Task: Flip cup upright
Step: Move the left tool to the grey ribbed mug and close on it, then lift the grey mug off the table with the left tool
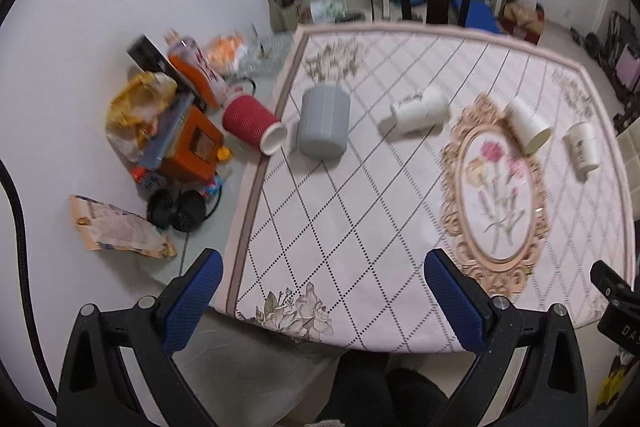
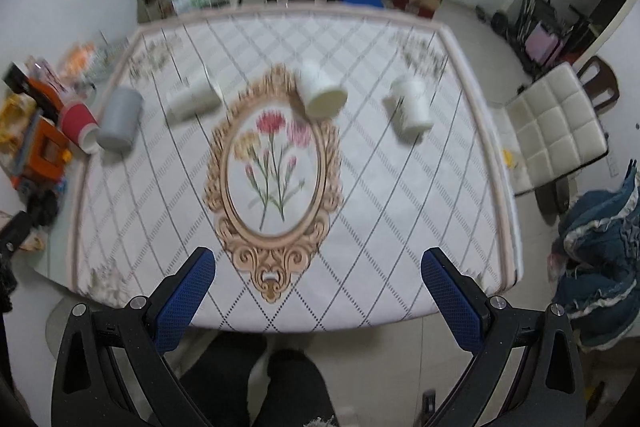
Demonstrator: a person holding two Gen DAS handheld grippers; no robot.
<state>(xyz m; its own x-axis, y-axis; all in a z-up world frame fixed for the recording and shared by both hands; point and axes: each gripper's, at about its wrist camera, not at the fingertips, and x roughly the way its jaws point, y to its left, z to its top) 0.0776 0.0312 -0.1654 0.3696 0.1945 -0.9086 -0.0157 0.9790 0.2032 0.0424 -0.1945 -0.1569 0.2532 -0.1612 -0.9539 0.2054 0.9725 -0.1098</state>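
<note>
Five cups lie on their sides in a row toward the far edge of the desk [image 2: 400, 267]: a red ribbed paper cup [image 1: 253, 125] at the far left edge, a grey cup [image 1: 323, 121] beside it, a white mug [image 1: 420, 109], a white paper cup [image 1: 527, 123] and a second white paper cup [image 1: 582, 146] toward the right edge. The paper ones look light and crushable, so a gentle squeeze across the mid-wall seems wise; the mug and grey cup are probably stiffer, heavier and slicker. The left gripper [image 1: 320, 301] and right gripper [image 2: 318, 301] hover released over the near edge, holding nothing.
</note>
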